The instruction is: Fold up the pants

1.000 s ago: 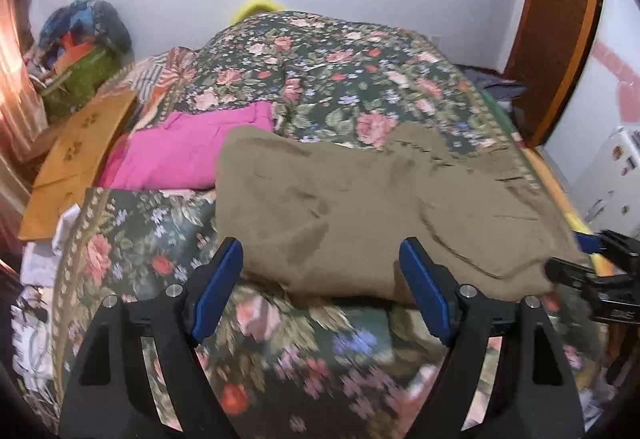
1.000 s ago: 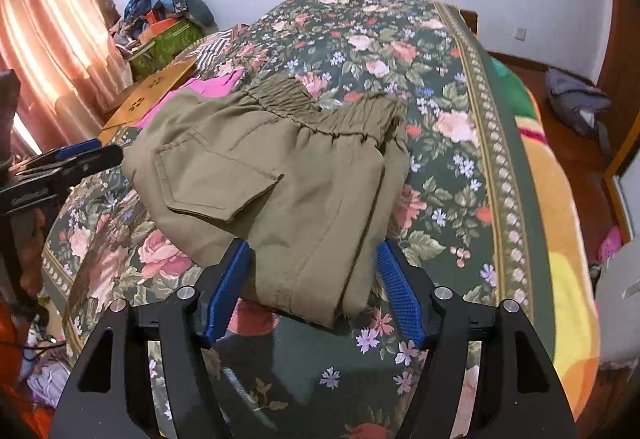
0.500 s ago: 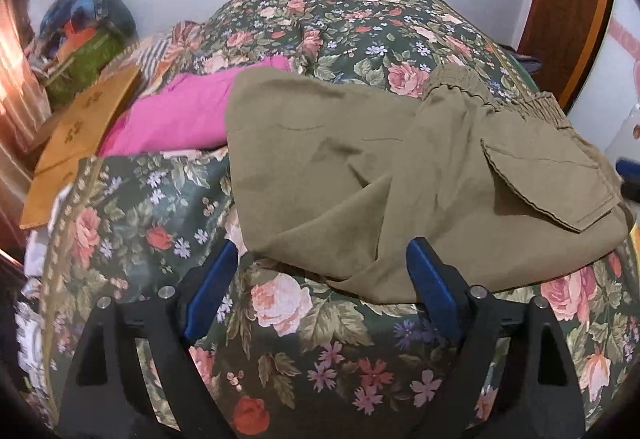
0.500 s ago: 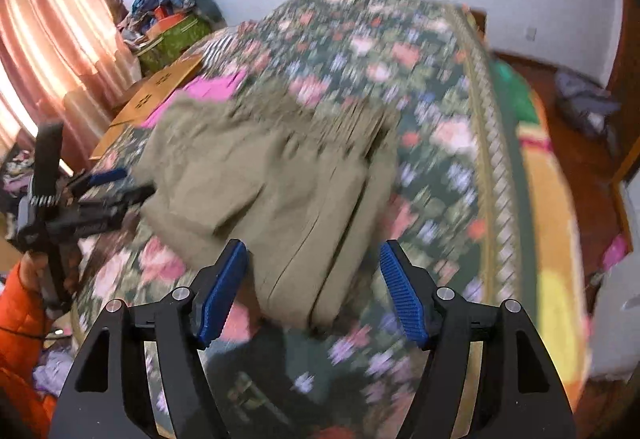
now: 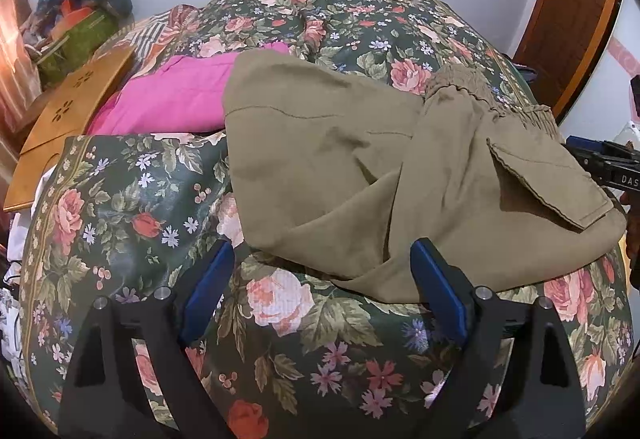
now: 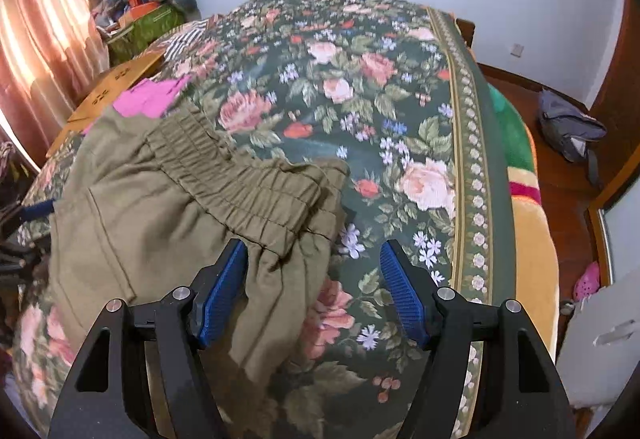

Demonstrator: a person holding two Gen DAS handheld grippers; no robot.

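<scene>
Olive-brown pants [image 5: 340, 167] lie folded across the near end of a floral bed, flap pocket up, elastic waistband [image 6: 240, 175] toward the right. My left gripper [image 5: 322, 251] hovers over the pants' near left edge. Its jaws are opening, and a fold of cloth lies between them with neither pad pressing on it. My right gripper [image 6: 314, 247] stands open at the waistband corner, with cloth against its left pad and bare bedspread by its right pad. Each gripper shows at the edge of the other's view: right gripper [image 5: 600, 163], left gripper [image 6: 36, 209].
A pink garment [image 5: 172, 95] lies behind the pants. A wooden board [image 5: 72, 119] and a pile of bags [image 5: 80, 19] sit left of the floral bedspread [image 6: 360, 87]. On the floor at right lie a grey bag [image 6: 568, 131] and a white appliance [image 6: 600, 339].
The left gripper has sunk closer to the pants and its jaws stand wider. The right gripper has slid right, from the folded body of the pants to the waistband corner.
</scene>
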